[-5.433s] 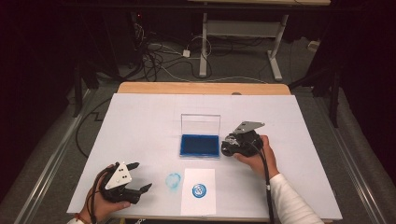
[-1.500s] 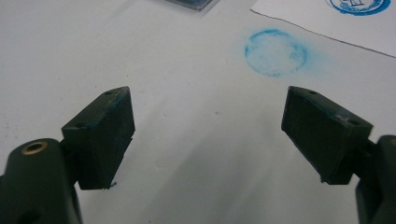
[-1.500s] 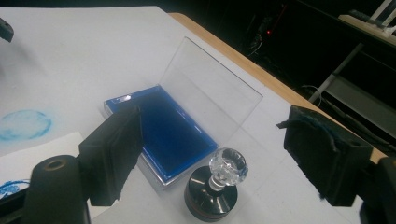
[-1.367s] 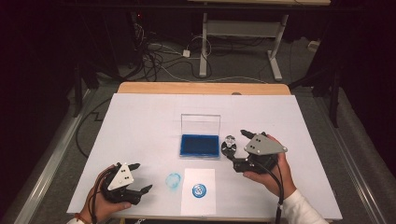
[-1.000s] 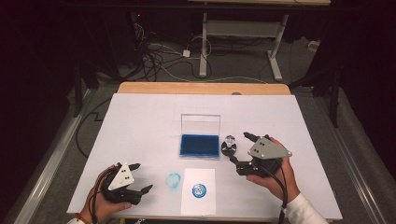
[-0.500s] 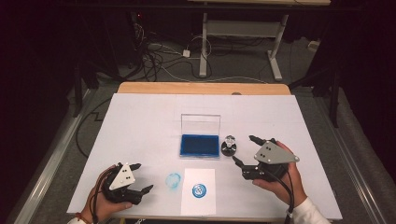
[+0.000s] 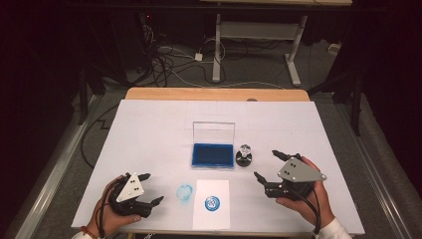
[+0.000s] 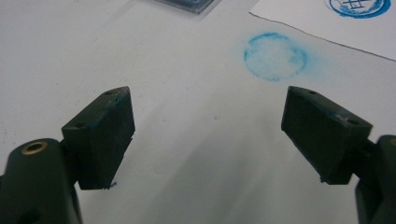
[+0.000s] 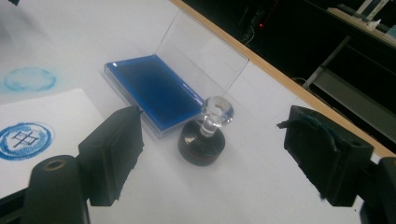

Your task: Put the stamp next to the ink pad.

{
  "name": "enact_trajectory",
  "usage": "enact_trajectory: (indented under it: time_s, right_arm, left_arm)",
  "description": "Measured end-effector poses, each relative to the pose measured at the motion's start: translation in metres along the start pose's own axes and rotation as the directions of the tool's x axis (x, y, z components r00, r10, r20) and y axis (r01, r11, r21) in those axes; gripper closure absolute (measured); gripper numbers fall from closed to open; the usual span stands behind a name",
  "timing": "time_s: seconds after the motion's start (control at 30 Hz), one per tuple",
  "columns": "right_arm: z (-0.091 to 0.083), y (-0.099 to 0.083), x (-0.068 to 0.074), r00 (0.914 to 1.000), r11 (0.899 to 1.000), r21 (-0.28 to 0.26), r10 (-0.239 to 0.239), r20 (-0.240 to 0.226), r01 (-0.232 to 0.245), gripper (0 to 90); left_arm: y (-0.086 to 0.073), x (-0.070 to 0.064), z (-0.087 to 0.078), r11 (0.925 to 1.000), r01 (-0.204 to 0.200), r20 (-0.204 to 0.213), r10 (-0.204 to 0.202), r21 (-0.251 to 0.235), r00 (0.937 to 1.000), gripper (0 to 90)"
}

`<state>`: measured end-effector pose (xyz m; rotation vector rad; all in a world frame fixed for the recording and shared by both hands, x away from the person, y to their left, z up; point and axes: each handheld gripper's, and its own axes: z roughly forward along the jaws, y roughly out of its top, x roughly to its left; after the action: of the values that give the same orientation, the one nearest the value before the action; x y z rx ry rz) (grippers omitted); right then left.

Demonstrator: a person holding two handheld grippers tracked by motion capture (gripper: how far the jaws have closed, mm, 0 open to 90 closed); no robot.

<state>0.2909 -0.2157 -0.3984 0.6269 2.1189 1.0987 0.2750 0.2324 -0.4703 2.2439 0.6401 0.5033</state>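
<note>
landmark: blue ink pad (image 7: 213,155), open, its clear lid (image 7: 214,133) standing up along the far edge.

writing: the white paper sheet (image 7: 211,204) lies just in front of the pad and carries a round blue stamp print (image 7: 212,202). in the right gripper view the print (image 9: 22,139) shows a ring around a boxy character with crossed strokes; too small to read for certain. a second, fainter blue ring smudge (image 7: 184,192) sits straight on the counter (image 7: 149,129), just left of the sheet, with no legible marks inside.

stamp (image 7: 244,156): stands upright just right of the pad, dark round base down on the counter, clear knob handle up, long axis vertical. close beside the pad; contact cannot be told.

right tongs (image 7: 271,165): spread wide, holding nothing, right of the stamp and a little nearer the person, apart from it. in the right gripper view the stamp (image 9: 206,134) shows between the two jaws, farther off.

left tongs (image 7: 152,188): spread wide, empty, well left of the sheet and in front of the pad, aimed toward the smudge.

hard to make out: stamp face is hidden against the counter; the pad and sheet are cut off at the top of the left gripper view.
</note>
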Motion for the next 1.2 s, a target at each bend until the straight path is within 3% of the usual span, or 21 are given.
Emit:
enact_trajectory:
  time_s: [0.47, 0.67, 0.97, 1.2]
  right_arm:
    - [-0.008, -0.024, 0.005, 0.9993, 0.999, 0.047, -0.029, 0.022, 0.028, 19.8]
    - [-0.014, -0.041, 0.005, 0.9993, 0.997, 0.071, 0.022, 0.032, -0.024, 19.5]
    - [-0.019, -0.07, 0.012, 0.9996, 0.992, 0.121, 0.019, 0.021, -0.022, 19.0]
    - [-0.021, -0.092, 0.01, 0.9965, 0.986, 0.147, 0.083, 0.012, -0.084, 19.2]
  left_arm:
    - [0.003, -0.001, 0.003, 1.0, -0.007, 0.006, 0.007, 0.0, 1.0, 16.7]
    - [0.003, 0.0, 0.003, 1.0, -0.006, 0.004, 0.006, 0.001, 1.0, 16.7]
    - [0.004, -0.001, 0.003, 0.9999, -0.011, -0.001, 0.011, 0.005, 0.9999, 16.7]
    - [0.006, -0.004, 0.001, 0.9998, -0.018, -0.008, 0.019, 0.003, 0.9998, 16.7]
